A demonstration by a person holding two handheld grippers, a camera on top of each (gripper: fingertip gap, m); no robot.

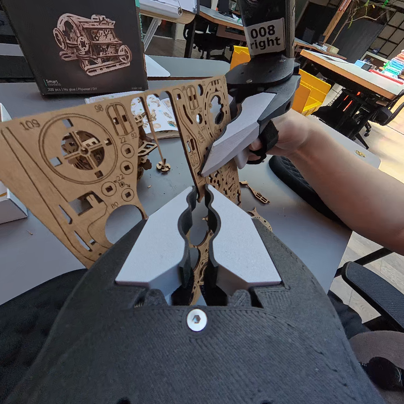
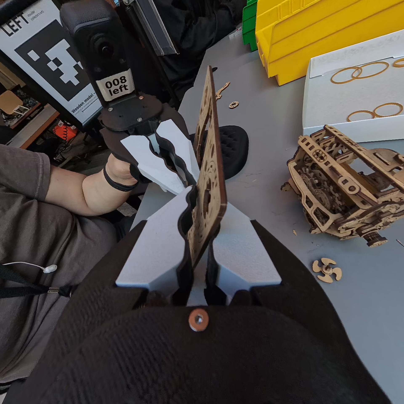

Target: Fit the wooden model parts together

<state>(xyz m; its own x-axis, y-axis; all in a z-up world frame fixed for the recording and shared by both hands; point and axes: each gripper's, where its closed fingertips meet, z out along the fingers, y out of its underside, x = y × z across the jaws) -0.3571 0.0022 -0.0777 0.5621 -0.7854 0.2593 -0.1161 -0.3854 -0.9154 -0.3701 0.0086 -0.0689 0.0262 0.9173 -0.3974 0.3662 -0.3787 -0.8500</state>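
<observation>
A laser-cut plywood sheet (image 1: pixel 72 153) of model parts is held upright above the grey table (image 1: pixel 306 220). My left gripper (image 1: pixel 201 190) is shut on the sheet's lower edge, which runs between its fingers. My right gripper (image 1: pixel 203 172) comes in from the upper right and pinches the sheet just above. In the right wrist view the sheet (image 2: pixel 209 153) stands edge-on in my right gripper (image 2: pixel 207 194), with my left gripper (image 2: pixel 188 183) clamped on it from the left. The partly built wooden model (image 2: pixel 349 185) lies on the table to the right.
A small wooden propeller piece (image 2: pixel 326 270) lies near the model. A white tray (image 2: pixel 314 72) with rubber bands and yellow bins (image 2: pixel 317 32) stand behind. The kit box (image 1: pixel 83 43), an instruction booklet (image 1: pixel 161 115) and loose wood offcuts (image 1: pixel 258 194) are on the table. Left and right tips are no more than a few centimetres apart.
</observation>
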